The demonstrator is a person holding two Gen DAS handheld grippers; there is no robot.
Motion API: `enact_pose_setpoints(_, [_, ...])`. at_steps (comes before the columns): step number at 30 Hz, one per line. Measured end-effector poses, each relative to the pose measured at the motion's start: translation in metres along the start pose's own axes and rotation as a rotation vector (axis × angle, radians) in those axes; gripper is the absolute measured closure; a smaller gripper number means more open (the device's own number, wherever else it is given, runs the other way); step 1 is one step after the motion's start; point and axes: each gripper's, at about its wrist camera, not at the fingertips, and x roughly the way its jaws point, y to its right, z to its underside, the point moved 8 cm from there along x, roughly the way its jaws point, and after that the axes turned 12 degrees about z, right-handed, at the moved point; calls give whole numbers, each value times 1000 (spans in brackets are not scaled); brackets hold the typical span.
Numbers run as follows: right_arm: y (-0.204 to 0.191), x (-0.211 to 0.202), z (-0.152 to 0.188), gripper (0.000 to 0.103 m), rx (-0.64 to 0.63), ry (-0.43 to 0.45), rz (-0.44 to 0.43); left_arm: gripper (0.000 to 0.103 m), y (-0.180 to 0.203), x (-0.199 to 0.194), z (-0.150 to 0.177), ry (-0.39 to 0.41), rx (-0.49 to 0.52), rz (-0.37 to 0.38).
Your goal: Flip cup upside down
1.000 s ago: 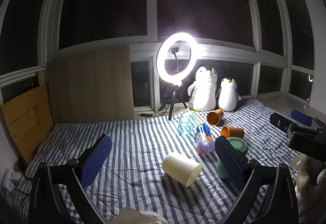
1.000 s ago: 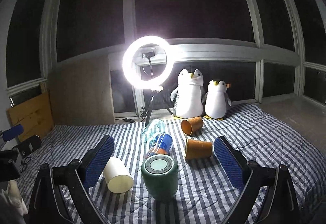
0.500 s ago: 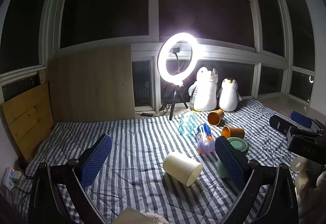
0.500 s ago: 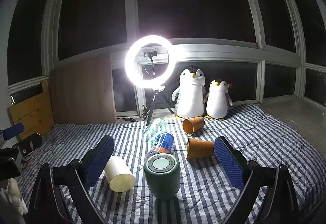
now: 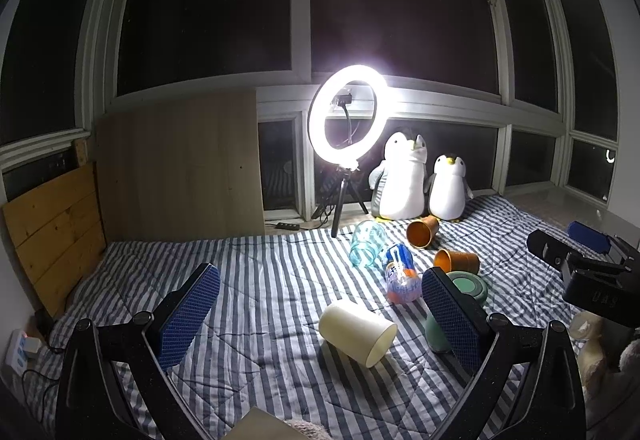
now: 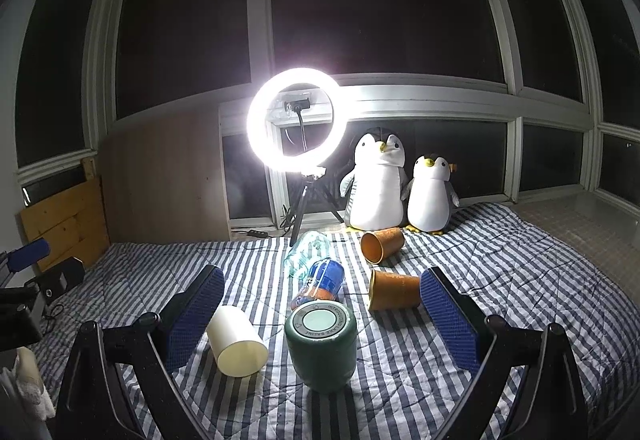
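Your left gripper (image 5: 320, 320) and your right gripper (image 6: 322, 316) both hover with their jaws spread wide and nothing between them; each finger carries a blue, finely textured pad (image 5: 188, 314) on a black frame. The only writing close enough to notice is a ring of small print around the pale disc on the upturned base of the green cup (image 6: 321, 346), too small to read with certainty. That cup is a smooth, dark green cylinder standing mouth down, centred between your right gripper's fingers in its view. Just to its left a cream cup (image 6: 237, 341) lies on its side with its open mouth facing you. Behind them lie a plastic bottle with a blue and orange label (image 6: 320, 282), lettering blurred, a clear bluish jar (image 6: 307, 252) on its side, and two orange cups (image 6: 394, 290) tipped over, one behind the other. Everything rests on a blue and white striped quilt (image 6: 500, 280), soft and creased. At the far edge a glowing ring light (image 6: 296, 120) stands on a small black tripod, beside two plush penguins (image 6: 376, 188), one large, one small. Behind them, tall white-framed windows (image 6: 380, 0) show only darkness. Wooden boards (image 5: 56, 216) lean against the wall on the left.
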Motion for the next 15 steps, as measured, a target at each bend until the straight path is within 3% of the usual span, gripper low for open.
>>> enact_pose_setpoints(15, [0, 8, 8, 6, -11, -22, 6, 1, -2, 3, 1, -9, -2, -4])
